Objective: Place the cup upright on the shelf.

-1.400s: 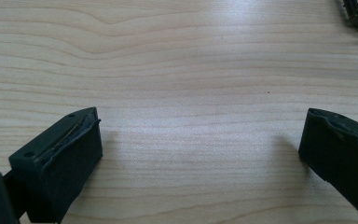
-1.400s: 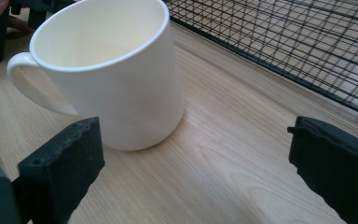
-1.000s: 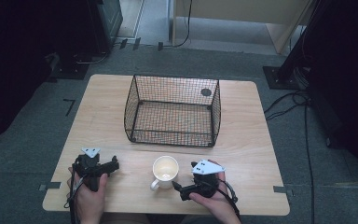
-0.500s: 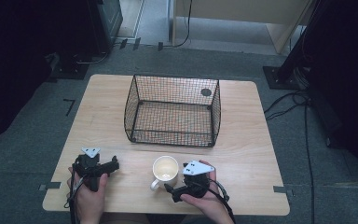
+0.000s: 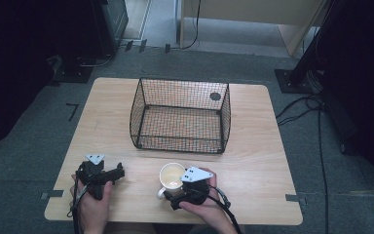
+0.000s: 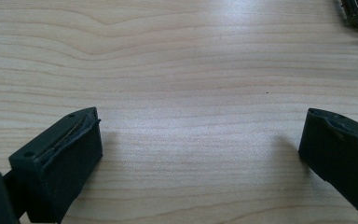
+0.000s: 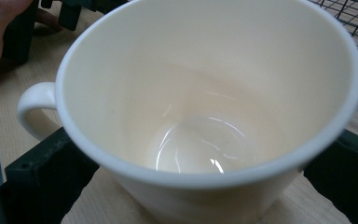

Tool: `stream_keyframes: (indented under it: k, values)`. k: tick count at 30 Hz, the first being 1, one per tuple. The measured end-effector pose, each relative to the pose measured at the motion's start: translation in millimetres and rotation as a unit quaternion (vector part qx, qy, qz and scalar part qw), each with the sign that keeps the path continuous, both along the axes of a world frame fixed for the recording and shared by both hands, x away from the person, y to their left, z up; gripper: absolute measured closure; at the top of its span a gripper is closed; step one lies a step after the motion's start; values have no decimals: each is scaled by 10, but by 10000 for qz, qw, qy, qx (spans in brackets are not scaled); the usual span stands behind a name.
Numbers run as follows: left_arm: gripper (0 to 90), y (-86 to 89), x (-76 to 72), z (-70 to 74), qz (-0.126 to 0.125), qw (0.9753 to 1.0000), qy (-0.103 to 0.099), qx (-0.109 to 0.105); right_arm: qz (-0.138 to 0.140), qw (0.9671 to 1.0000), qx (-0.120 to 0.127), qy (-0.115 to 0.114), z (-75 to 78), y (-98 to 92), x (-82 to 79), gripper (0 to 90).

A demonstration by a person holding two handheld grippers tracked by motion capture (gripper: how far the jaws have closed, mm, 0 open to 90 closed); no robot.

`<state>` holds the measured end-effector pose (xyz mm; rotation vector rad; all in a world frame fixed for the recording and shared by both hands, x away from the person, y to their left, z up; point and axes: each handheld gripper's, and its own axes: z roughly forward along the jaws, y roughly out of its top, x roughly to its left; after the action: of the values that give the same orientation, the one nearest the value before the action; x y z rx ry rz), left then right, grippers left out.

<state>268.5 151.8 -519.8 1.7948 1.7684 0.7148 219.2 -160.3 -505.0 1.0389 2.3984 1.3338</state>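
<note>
Cream mug between the spread right gripper jaws; left gripper wide apart, empty

This looks like a lab or recording room set up for test work, not a home. A bare wooden worktop stands alone on grey carpet, with tape marks on the floor left of the worktop and at its near corners. Cables trail across the carpet right of the worktop, black stand bases sit beyond its far corners, and dark curtains close in on both sides.
</note>
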Motion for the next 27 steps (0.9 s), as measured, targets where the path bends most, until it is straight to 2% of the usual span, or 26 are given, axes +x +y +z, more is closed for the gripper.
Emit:
stream_keyframes:
  k: [5,14,18,22,27]
  values:
    - [0,-2,1,-1,-4,10000,-2,-7,-5,10000,-36,-53,-10,33,26,16]
    - [0,-2,2,0,-11,10000,3,-4,-40,9995,-84,-295,3,48,11,76]
    - [0,-2,3,0,-18,10000,4,-4,-63,9996,135,-247,41,-2,28,81]
    - [0,-3,3,0,-14,10000,1,-8,-84,9995,153,-269,94,-40,36,81]
    - [0,-3,3,0,-17,10000,2,-9,-69,9994,110,-314,233,-77,47,81]
